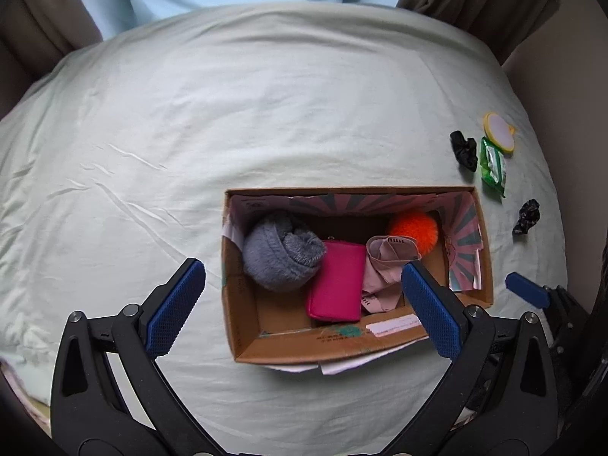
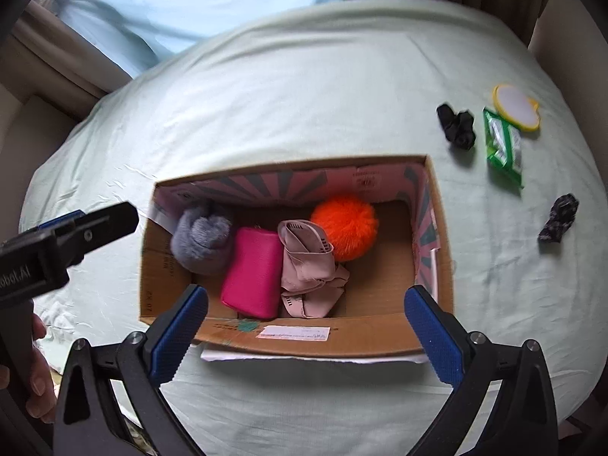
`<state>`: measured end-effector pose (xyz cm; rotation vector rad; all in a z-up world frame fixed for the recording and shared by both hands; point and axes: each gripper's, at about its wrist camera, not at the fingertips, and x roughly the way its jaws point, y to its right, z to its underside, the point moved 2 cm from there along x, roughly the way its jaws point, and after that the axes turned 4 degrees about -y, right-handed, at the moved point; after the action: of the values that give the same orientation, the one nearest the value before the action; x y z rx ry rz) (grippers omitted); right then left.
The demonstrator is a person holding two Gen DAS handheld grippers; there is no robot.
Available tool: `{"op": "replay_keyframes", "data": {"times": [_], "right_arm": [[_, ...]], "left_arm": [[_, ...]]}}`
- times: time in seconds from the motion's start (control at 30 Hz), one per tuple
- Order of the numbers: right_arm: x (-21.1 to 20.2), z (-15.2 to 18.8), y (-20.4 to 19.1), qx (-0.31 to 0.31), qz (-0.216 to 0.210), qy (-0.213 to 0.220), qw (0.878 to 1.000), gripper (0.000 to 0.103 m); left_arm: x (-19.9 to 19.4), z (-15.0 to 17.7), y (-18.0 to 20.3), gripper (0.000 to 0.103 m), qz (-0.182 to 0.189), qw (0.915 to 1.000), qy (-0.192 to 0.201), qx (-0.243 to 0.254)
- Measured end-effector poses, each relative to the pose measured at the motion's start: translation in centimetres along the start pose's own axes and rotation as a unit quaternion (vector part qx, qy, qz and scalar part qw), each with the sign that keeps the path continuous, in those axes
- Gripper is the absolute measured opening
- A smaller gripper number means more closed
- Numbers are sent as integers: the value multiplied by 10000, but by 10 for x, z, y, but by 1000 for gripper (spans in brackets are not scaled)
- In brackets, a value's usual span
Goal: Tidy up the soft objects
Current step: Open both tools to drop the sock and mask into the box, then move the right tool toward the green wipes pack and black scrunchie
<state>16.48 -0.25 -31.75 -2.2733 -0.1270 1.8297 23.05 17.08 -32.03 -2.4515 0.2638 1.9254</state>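
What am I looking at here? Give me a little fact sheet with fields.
Setting: bed sheet, pale green
Container: cardboard box, open at the top
In box: grey fluffy item, pink pouch, dusty-pink cloth, orange pompom
Outside box: two black scrunchies, green wipes pack, yellow-rimmed disc
Left tool: open, holds nothing
Right tool: open, holds nothing

A home bedroom. A bed (image 1: 266, 114) under a pale green sheet fills the view, with brown curtains (image 1: 41, 19) hanging behind. A cardboard box (image 2: 304, 338) rests on the sheet.
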Motion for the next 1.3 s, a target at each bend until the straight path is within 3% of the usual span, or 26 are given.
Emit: {"op": "replay_keyframes", "data": {"times": [0.2, 0.5, 0.77, 0.97, 1.3], "right_arm": [[-42, 7, -2, -132, 161, 436, 9988, 103], [-127, 20, 8, -246, 309, 1415, 9892, 103], [-202, 29, 33, -497, 420, 2208, 9731, 103], [-226, 22, 79, -359, 14, 2214, 9745, 103], [-224, -13, 165, -139, -31, 2040, 9789, 103]], "left_arm": [[-41, 20, -6, 103, -73, 9994, 310, -103], [-106, 50, -7, 103, -299, 9946, 956, -256], [-172, 71, 30, 103, -357, 9845, 1668, -406], [-196, 69, 75, 103, -314, 9795, 1899, -594], [-168, 36, 165, 103, -137, 9842, 1719, -390]]}}
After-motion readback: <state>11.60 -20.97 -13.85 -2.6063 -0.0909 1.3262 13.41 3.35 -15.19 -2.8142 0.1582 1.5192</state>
